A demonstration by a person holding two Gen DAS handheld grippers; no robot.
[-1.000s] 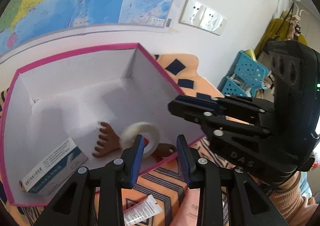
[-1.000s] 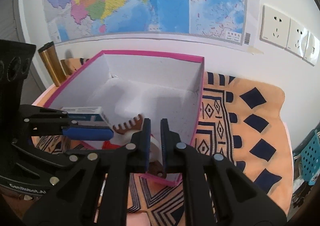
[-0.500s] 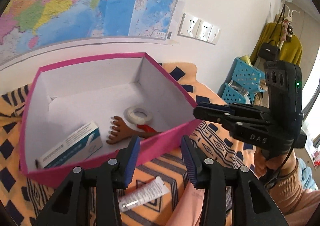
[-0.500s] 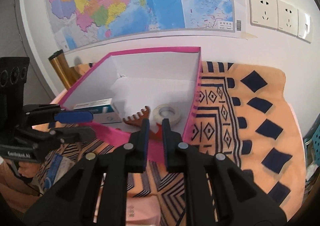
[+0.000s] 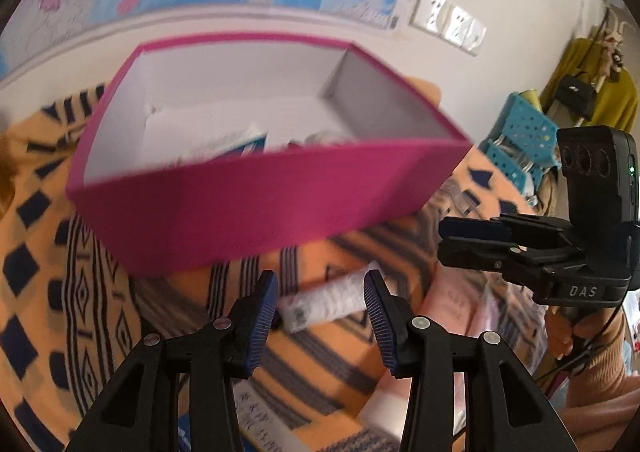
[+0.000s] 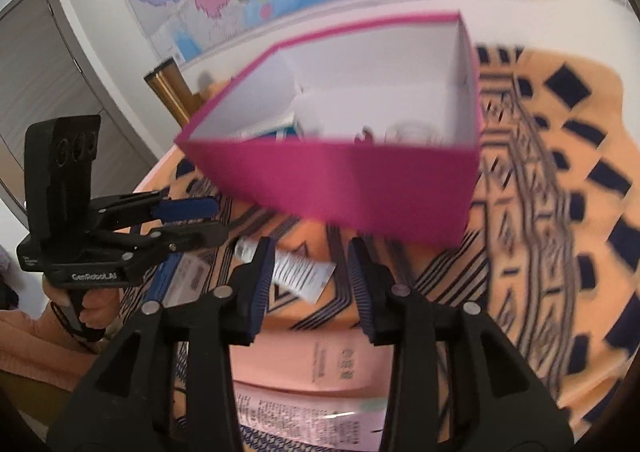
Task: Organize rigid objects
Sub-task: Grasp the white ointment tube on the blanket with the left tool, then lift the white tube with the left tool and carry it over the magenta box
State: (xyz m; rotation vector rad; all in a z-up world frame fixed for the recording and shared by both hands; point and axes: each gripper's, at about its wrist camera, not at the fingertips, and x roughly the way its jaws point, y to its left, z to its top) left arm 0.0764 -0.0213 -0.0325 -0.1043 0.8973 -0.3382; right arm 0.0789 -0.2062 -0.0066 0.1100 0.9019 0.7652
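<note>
**Both grippers back out of the box and drop toward the tube**

Compared with a second ago, you have pulled both tools off the pink box (image 5: pixel 256 207) and lowered them over the patterned cloth (image 6: pixel 540 211) in front of it. The box sits on that cloth with the carton, comb and tape roll inside, blurred now. Just in front of its near wall lies a small white tube (image 5: pixel 326 302), flat on the cloth, with a pink packet (image 6: pixel 312 364) closer to you.

Your left gripper (image 5: pixel 320 310) has parted jaws and grips nothing; the tube lies beyond the pads, between their lines. Your right gripper (image 6: pixel 310 276) has just been opening, with nothing clamped; the tube's crimped end shows in the gap.

Pick one tool for the tube, probably the left. Come straight down, straddle the tube across its narrow width near the middle, and close gently so it doesn't squirt sideways.
</note>
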